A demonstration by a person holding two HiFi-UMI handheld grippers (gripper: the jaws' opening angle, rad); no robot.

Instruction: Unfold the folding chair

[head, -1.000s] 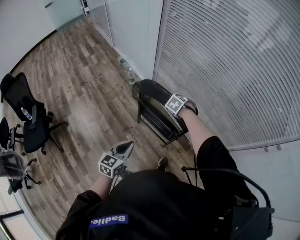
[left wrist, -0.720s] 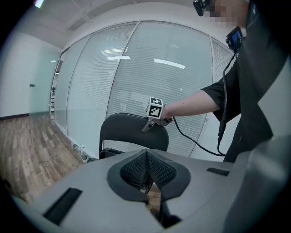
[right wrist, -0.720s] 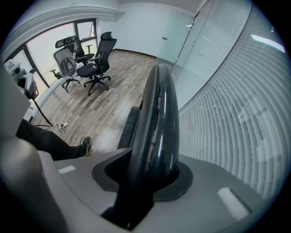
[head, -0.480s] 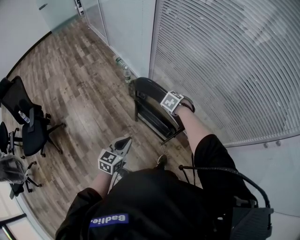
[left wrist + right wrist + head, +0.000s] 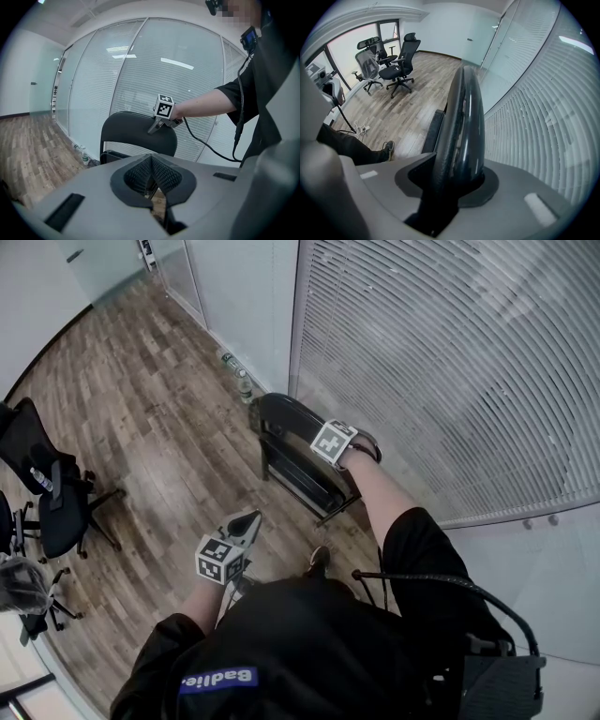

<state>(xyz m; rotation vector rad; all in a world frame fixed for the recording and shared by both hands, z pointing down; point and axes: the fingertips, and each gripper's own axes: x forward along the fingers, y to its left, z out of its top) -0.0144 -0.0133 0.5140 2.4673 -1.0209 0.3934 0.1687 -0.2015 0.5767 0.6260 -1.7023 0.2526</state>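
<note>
The black folding chair point(image 5: 286, 432) stands folded flat beside the blind-covered glass wall. My right gripper point(image 5: 325, 454) reaches down from above, shut on the top edge of the backrest point(image 5: 461, 117). In the right gripper view the padded rim runs straight between the jaws of my right gripper point(image 5: 457, 183). My left gripper point(image 5: 251, 519) hovers over the floor in front of the chair, shut and holding nothing, a short way off it. The left gripper view looks past my left gripper point(image 5: 151, 165) at the chair's backrest point(image 5: 131, 138), with my right gripper point(image 5: 157, 126) on its top.
Black office chairs point(image 5: 52, 493) stand at the left on the wooden floor. Two bottles point(image 5: 239, 381) lie by the foot of the glass wall point(image 5: 450, 362). A cable point(image 5: 412, 582) loops at the person's right side, and one shoe point(image 5: 319, 561) rests near the chair's feet.
The head view has drifted, so the chair sits higher and further left in the picture. My left gripper has sunk slightly. The right gripper keeps its hold on the backrest.
</note>
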